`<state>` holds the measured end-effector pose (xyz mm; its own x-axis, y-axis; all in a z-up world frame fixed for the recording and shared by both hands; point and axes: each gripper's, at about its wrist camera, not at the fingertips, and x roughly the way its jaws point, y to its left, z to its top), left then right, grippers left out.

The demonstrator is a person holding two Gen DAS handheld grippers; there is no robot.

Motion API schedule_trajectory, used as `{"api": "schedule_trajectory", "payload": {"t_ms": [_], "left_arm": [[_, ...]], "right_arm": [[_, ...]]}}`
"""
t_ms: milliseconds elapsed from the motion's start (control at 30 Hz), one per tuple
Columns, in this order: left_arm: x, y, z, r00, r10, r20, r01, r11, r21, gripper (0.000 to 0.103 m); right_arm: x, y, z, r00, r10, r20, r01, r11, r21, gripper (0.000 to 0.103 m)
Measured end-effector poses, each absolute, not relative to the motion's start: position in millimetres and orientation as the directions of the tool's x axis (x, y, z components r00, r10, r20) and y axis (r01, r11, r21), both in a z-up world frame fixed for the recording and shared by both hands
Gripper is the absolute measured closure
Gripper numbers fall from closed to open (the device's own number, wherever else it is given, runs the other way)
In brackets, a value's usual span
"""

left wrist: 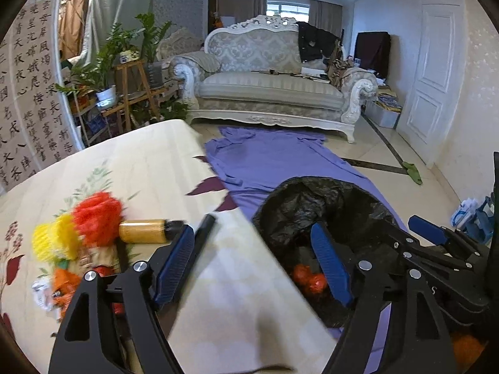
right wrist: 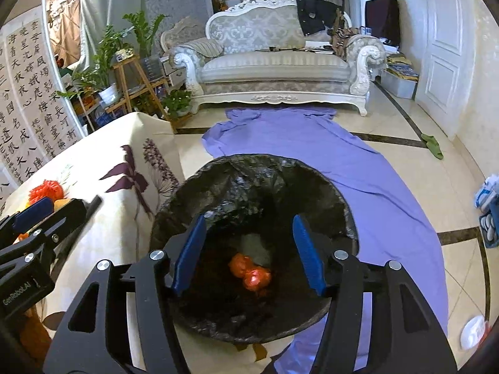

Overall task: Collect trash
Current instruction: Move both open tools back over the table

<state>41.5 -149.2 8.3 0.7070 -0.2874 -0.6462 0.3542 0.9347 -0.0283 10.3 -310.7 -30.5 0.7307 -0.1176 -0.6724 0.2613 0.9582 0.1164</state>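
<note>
- Your left gripper (left wrist: 252, 261) hangs over the table edge, with its fingers spread and nothing between the pads.
- One of its fingers (left wrist: 173, 263) is above the tablecloth (left wrist: 156, 162); the other one is above the bin (left wrist: 312, 199).
- Your right gripper (right wrist: 249, 251) points down into the mouth of the bin. Its fingers are also spread and they pinch nothing.
- The bin stands on the floor just beside the table. A black bag (right wrist: 249, 180) lines it.
- At the bottom of the bin lies orange net trash (right wrist: 251, 272), between your right fingers as you see it, but well below them. Something pale lies behind it; I cannot tell what it is.
- More trash waits on the table, left of your left gripper: a red net (left wrist: 98, 215), a yellow net (left wrist: 56, 240), a brown bottle (left wrist: 146, 230) on its side, and orange wrappers (left wrist: 64, 283) near the table edge.
- A black pen (left wrist: 204, 227) lies on the cloth, close to the left finger.
- A purple sheet (right wrist: 358, 168) covers the floor beyond the bin, up to the sofa (right wrist: 274, 62).
</note>
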Motion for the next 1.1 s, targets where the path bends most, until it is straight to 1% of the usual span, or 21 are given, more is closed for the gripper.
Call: {"api": "schedule_trajectory", "payload": {"t_ms": [233, 467, 1100], "left_arm": [[23.2, -105.8, 16.8, 0.730, -0.228, -0.644, 0.284, 0.959, -0.017, 0.028], [14.7, -53.8, 23.1, 0.758, -0.143, -0.636, 0.182, 0.983, -0.006, 0.028], [-0.2, 72.8, 3.5, 0.741, 0.080, -0.667, -0.076, 0.996, 0.035, 0.028]], "right_arm": [[5.7, -274.6, -24.6, 0.741, -0.064, -0.669, 0.197, 0.972, 0.125, 0.046], [7.2, -230.6, -19.5, 0.747, 0.004, -0.665, 0.111, 0.985, 0.132, 0.046], [22.3, -104.3, -0.7, 0.728, 0.206, -0.654, -0.169, 0.978, 0.120, 0.045]]}}
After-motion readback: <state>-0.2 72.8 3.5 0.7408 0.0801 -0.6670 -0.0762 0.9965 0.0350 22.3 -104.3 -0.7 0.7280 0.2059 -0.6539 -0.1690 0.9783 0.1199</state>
